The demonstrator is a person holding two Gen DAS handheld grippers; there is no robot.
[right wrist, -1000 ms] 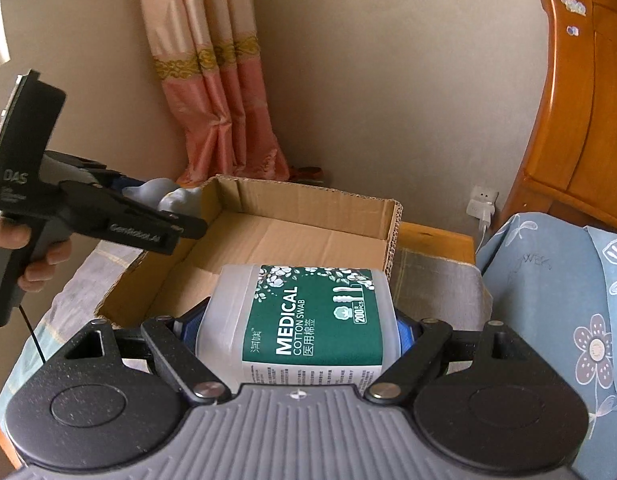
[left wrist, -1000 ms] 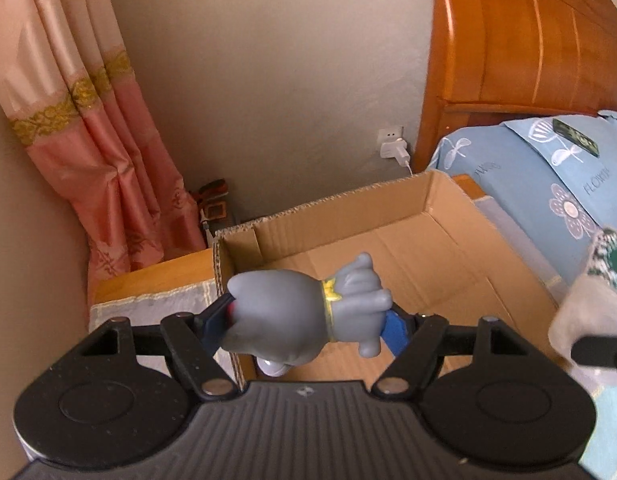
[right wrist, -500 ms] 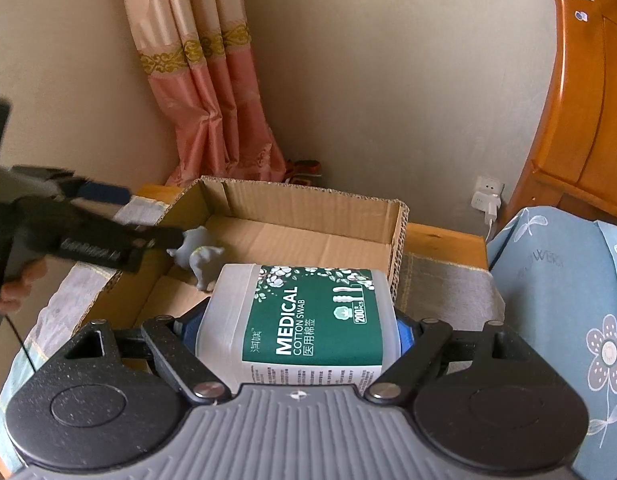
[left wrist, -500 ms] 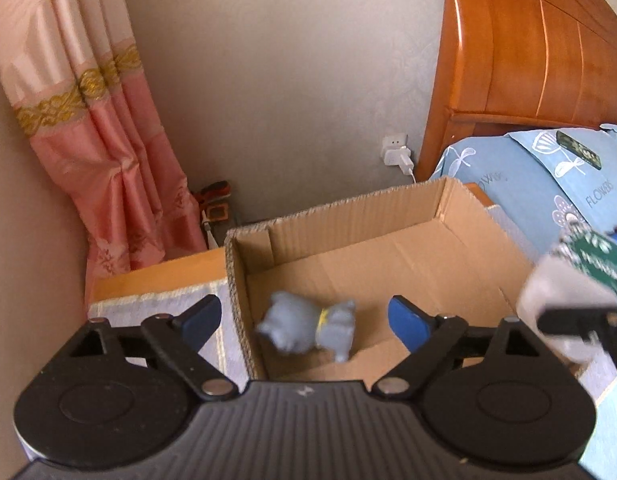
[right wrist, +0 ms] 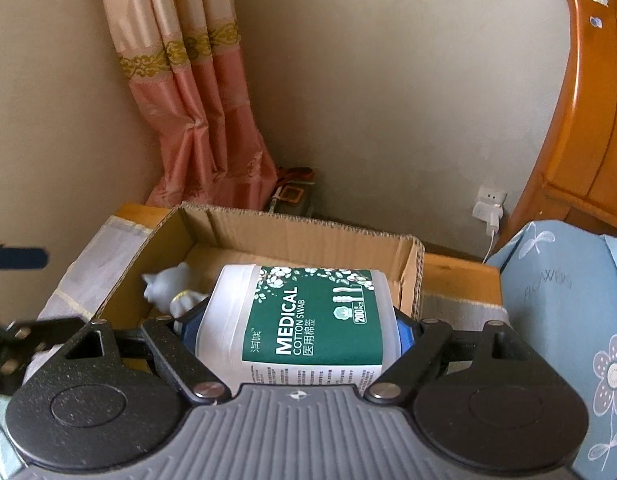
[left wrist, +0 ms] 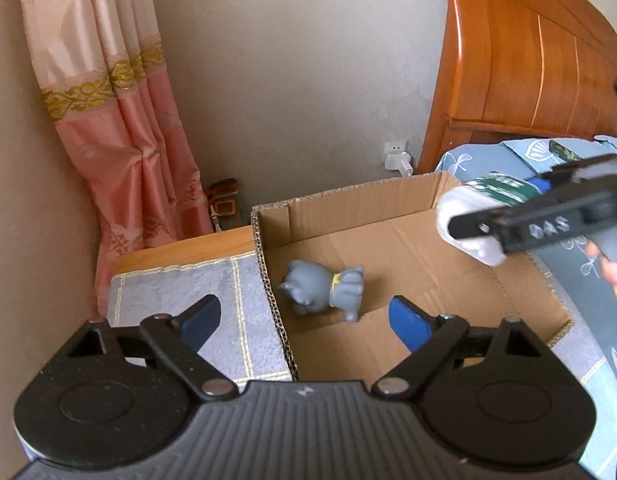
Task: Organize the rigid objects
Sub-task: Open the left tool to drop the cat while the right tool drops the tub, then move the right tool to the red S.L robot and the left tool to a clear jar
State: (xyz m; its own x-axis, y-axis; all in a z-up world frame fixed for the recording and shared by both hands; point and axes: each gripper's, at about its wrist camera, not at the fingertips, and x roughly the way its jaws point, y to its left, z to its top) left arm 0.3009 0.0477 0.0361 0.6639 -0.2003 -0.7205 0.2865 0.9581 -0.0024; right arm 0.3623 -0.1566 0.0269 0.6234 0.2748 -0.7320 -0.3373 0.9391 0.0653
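Left tongs (left wrist: 304, 316) spread wide, nothing btwn the blue pads; toy cat (left wrist: 322, 290) lies on its side just ahead of them, inside the cardboard box (left wrist: 388, 200), near its left wall. Right tongs (right wrist: 292, 324) clenched on cotton swab jar (right wrist: 308, 316), held above the box's near part. Box sits on bench (left wrist: 180, 292) w/ grey cloth.

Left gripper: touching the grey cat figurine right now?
Apart. In the left wrist view the left gripper is open, and the grey cat figurine lies on the cardboard box floor, clear of both fingers.
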